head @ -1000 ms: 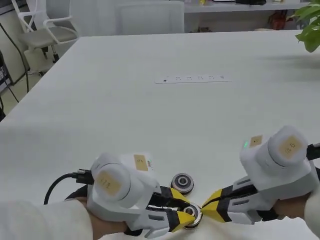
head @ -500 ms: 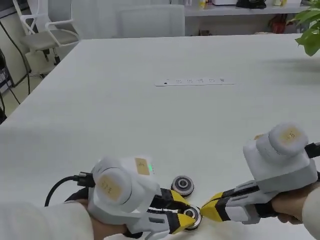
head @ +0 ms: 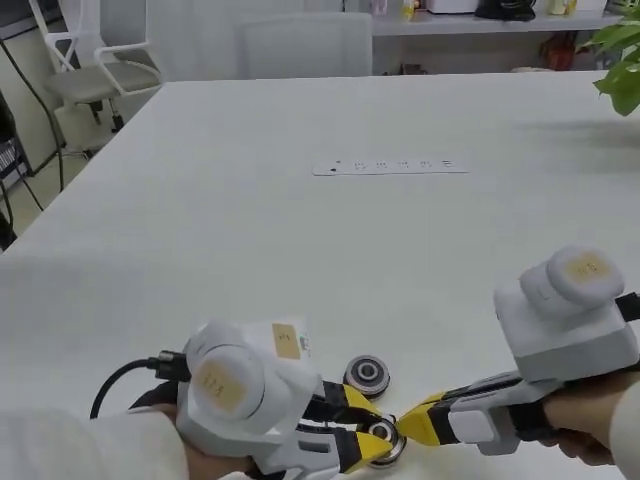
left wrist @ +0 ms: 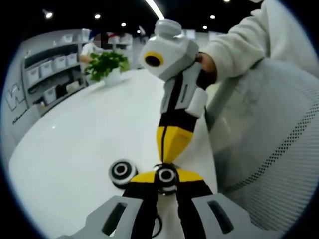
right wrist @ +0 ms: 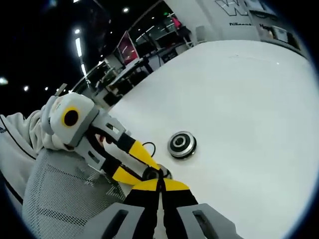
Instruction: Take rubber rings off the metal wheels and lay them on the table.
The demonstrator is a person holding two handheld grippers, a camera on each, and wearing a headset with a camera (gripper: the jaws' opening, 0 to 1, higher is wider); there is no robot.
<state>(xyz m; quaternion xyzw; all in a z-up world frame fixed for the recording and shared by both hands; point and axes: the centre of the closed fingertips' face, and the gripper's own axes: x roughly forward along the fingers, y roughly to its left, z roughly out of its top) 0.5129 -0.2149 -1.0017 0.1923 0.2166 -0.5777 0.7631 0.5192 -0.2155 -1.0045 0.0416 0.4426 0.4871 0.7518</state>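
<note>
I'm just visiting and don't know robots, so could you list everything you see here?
Table: one, white, beneath everything.
Loose wheel: one, silver and black, lying on the table.
Held wheel: one, silver and black, in the left gripper.
Socket strip: one, white, mid-table.
Chairs: two, pale, behind the table.
Plant: one, green, far right.
Left gripper: one, white with yellow-black jaws, shut on held wheel.
Right gripper: one, same colours, shut, tips at held wheel.
</note>
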